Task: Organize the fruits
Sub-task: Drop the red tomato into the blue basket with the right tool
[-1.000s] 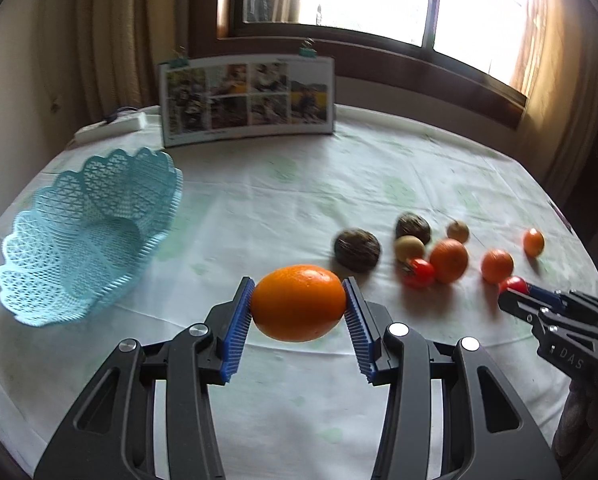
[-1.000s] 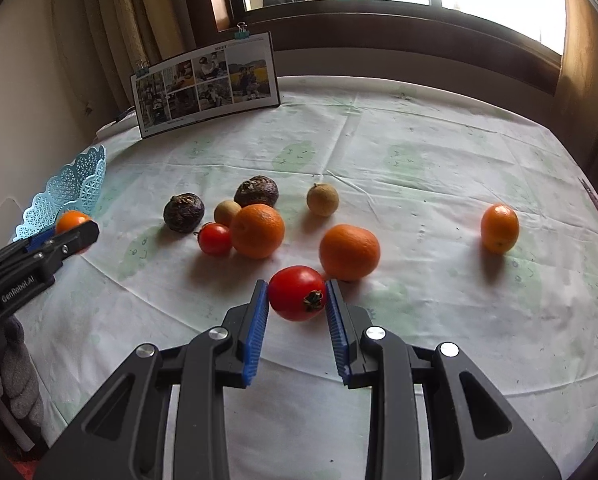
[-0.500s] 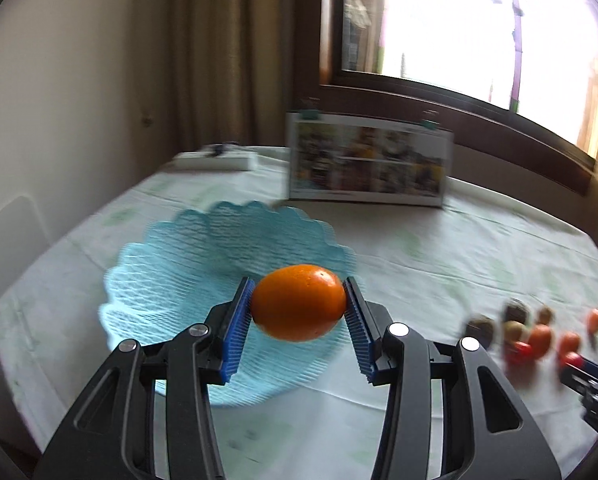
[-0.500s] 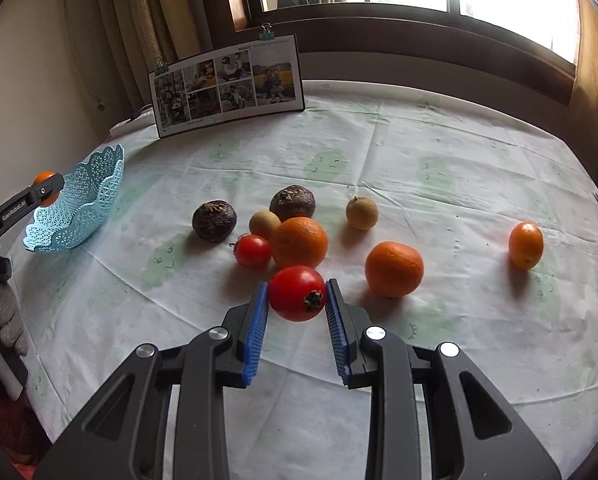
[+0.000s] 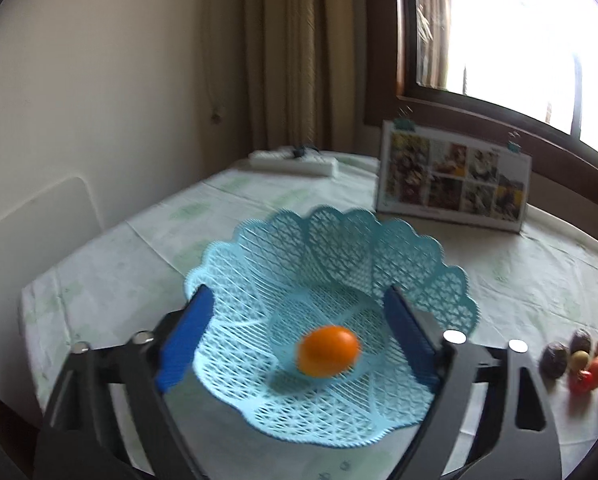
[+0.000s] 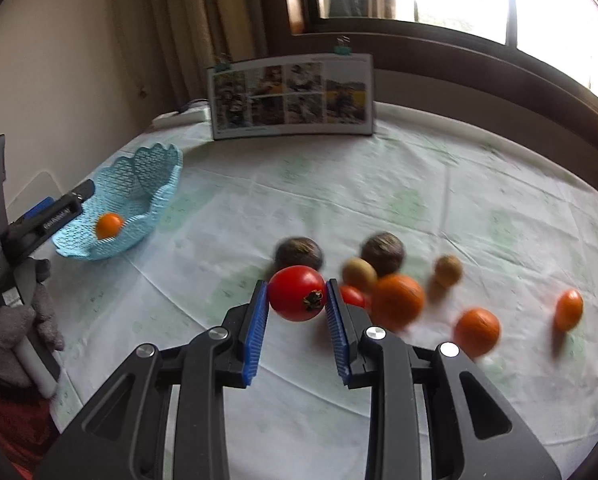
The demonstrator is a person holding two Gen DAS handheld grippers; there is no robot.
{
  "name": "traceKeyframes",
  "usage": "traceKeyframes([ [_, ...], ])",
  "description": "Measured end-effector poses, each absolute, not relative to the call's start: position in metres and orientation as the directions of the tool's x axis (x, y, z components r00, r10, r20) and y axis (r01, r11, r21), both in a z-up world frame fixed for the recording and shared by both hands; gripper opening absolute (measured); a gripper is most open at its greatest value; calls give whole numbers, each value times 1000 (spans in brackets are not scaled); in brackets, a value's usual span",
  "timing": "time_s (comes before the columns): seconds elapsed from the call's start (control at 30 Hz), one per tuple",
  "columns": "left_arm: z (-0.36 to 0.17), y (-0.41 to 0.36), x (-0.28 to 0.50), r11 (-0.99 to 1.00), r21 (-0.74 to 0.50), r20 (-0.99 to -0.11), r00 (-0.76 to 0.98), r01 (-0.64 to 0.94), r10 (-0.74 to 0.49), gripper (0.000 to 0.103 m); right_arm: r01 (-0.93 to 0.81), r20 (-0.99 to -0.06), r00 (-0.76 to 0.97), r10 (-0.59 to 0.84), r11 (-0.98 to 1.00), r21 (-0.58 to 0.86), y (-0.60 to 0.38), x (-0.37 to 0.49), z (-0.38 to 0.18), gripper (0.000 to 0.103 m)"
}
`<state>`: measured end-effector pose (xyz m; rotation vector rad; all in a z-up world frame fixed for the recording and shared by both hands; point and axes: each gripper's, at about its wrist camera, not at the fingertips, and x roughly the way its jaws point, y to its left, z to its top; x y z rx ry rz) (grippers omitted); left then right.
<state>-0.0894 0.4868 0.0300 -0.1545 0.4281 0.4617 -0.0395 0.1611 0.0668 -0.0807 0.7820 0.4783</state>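
Left wrist view: the table (image 5: 147, 240) carries the blue lattice basket (image 5: 339, 256), with one orange (image 5: 328, 350) lying in its centre. The left tongs (image 5: 299, 332) stand wide above it, holding nothing. The right tongs (image 6: 297, 300) grip a red tomato (image 6: 296, 293) above the loose fruits (image 6: 397, 300).
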Motion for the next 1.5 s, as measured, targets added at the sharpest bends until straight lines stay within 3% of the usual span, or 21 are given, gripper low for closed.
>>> traceKeyframes([
  [0.17,23,490,-96,816,-9,-369,761,-578,534,96,-523,-666,593,453,845,110,206,-36,79,29],
  [0.37,27,499,-104,783,-49,-347,746,-620,568,96,-613,-650,529,545,776,152,266,-24,82,29],
  [0.7,23,504,-107,780,-78,-360,747,-621,559,97,-663,-665,466,584,728,174,326,-14,73,30],
  [1.0,20,511,-105,778,-103,-382,747,-620,544,98,-627,-669,476,571,754,197,318,-7,69,38],
  [1.13,21,506,-105,785,-85,-371,751,-613,546,100,-592,-671,490,557,777,213,303,-7,65,46],
  [1.5,24,496,-103,797,-44,-353,756,-602,551,100,-467,-663,577,477,858,211,234,-10,64,47],
])
